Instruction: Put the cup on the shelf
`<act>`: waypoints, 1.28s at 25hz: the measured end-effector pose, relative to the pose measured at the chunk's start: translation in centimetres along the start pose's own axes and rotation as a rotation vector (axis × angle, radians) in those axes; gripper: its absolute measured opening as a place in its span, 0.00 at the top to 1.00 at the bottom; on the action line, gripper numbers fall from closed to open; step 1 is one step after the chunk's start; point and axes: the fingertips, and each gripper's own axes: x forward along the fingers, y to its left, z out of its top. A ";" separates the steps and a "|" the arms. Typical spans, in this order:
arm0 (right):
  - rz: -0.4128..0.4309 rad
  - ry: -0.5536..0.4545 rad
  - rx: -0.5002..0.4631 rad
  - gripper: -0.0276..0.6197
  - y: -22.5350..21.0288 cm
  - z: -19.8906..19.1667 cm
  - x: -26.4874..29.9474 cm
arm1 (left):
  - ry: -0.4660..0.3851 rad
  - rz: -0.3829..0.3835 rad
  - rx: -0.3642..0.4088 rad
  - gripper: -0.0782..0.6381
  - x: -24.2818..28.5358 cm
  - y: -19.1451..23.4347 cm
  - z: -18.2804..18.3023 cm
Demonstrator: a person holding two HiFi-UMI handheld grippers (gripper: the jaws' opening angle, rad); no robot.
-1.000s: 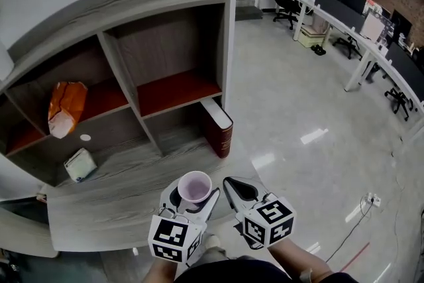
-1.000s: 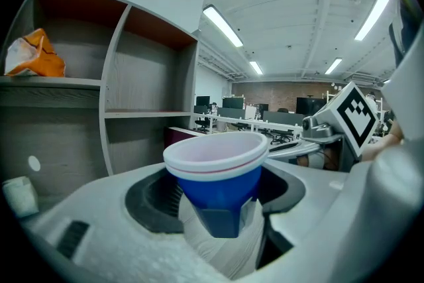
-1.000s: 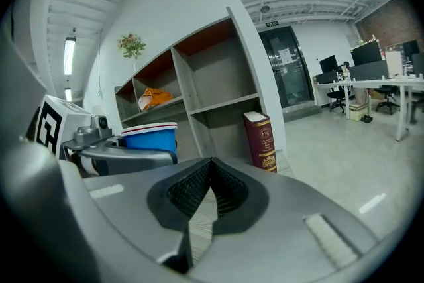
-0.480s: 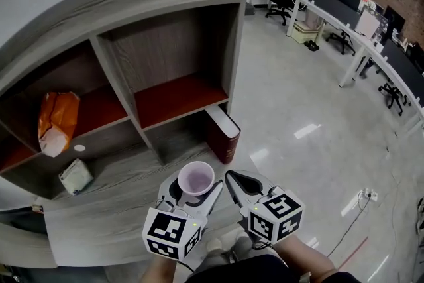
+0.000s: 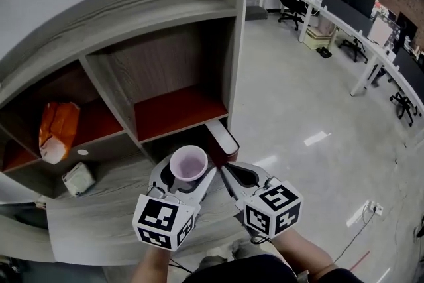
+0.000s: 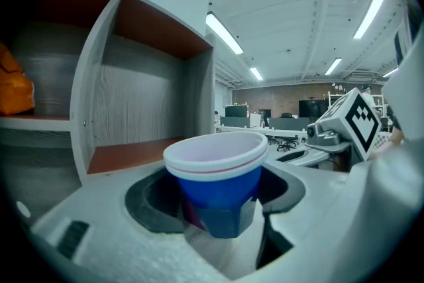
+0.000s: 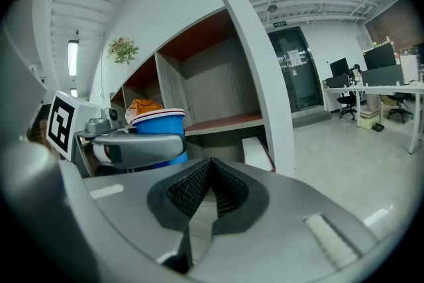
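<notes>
A blue cup with a white rim and pale inside stands upright between the jaws of my left gripper, which is shut on it. The left gripper view shows the cup held low on its wall, in front of a red-floored shelf compartment. My right gripper hangs just to the right of the cup, shut with nothing in it; its pads meet at the tips. Both grippers are over the lower wooden ledge of the shelf unit.
An orange bag lies in the left compartment, and a white packet sits on the ledge below it. A thick red-covered book lies at the shelf's right end. Desks and chairs stand across the shiny floor.
Both grippers have moved forward and up toward the shelf, the left one carrying the cup. The cup now sits nearer the red-floored compartment and the book.
</notes>
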 end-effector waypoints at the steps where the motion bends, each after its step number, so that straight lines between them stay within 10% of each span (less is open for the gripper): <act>1: 0.008 -0.002 -0.003 0.96 -0.3 0.4 0.3 | -0.005 0.009 0.006 0.47 0.5 0.3 0.5; 32: 0.206 0.058 -0.040 0.96 -5.1 3.3 5.0 | -0.014 0.137 0.066 0.46 12.2 7.8 8.1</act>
